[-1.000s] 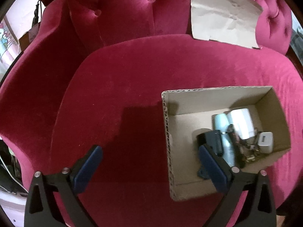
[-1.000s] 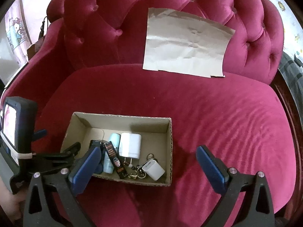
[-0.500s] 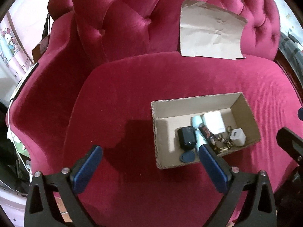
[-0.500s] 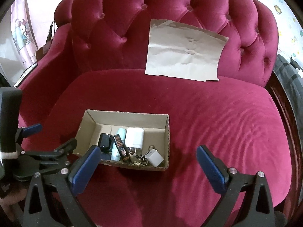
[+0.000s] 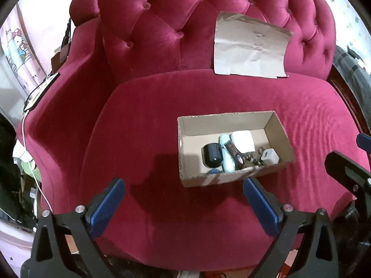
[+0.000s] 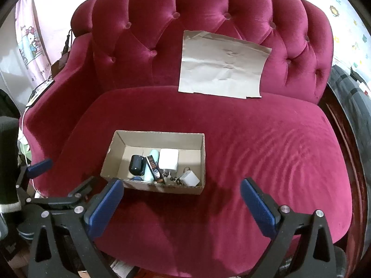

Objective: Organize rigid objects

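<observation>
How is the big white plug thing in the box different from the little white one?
The big white charger lies flat in the middle of the cardboard box, right beside the mint tube. The small white charger is a little cube, tipped at an angle in the near right corner beside the keys. Both are white, and both are inside the box.

Our right tool [image 6: 179,199] hangs wide apart and empty over the front of the red velvet armchair seat [image 6: 266,162]. Just beyond it we see the cardboard box [image 6: 203,162] holding a black device [image 6: 136,164], a white charger [image 6: 168,159] and a small white cube [image 6: 190,178]. Our left tool [image 6: 65,180] sits low at the left edge, also spread. A paper sheet [image 6: 220,64] leans on the backrest.
</observation>
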Motion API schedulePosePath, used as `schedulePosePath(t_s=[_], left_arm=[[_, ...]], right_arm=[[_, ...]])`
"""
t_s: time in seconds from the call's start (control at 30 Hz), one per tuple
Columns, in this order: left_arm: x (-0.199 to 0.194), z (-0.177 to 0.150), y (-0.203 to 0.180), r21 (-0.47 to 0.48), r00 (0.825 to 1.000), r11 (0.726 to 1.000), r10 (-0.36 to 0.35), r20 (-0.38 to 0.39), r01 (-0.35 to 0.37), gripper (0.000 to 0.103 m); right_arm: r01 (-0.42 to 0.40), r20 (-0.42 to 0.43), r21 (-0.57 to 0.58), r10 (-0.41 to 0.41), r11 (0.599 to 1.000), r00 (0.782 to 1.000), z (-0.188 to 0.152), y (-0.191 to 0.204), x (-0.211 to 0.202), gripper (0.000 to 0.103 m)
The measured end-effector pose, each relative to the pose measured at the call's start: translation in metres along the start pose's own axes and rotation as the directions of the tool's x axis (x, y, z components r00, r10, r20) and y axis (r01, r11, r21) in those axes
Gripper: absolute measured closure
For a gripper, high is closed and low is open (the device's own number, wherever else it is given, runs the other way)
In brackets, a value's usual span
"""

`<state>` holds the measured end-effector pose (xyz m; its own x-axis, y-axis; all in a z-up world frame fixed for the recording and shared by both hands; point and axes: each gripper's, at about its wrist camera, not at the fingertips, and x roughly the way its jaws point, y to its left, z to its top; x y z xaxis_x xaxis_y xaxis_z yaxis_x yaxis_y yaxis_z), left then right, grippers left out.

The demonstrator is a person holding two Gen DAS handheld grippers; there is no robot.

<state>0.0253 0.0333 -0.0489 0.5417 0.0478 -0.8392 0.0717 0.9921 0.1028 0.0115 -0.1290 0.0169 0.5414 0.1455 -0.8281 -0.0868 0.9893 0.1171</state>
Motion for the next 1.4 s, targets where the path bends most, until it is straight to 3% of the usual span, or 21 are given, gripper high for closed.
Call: schedulePosePath(t_s=[0.37, 1.4], left_arm=[[-0.018, -0.016, -0.014, 0.031, 1.000, 0.999, -0.015, 0.025, 0.015, 0.000], [-0.025, -0.015, -0.020, 0.027, 0.999, 0.999, -0.026, 0.032, 0.025, 0.000]], right_arm=[[-0.008, -0.011, -0.028, 0.008, 1.000, 1.000, -0.015, 0.006, -0.007, 0.000], [-0.011, -0.003, -0.019, 0.011, 1.000, 1.000, -0.016, 0.004, -0.012, 0.000]])
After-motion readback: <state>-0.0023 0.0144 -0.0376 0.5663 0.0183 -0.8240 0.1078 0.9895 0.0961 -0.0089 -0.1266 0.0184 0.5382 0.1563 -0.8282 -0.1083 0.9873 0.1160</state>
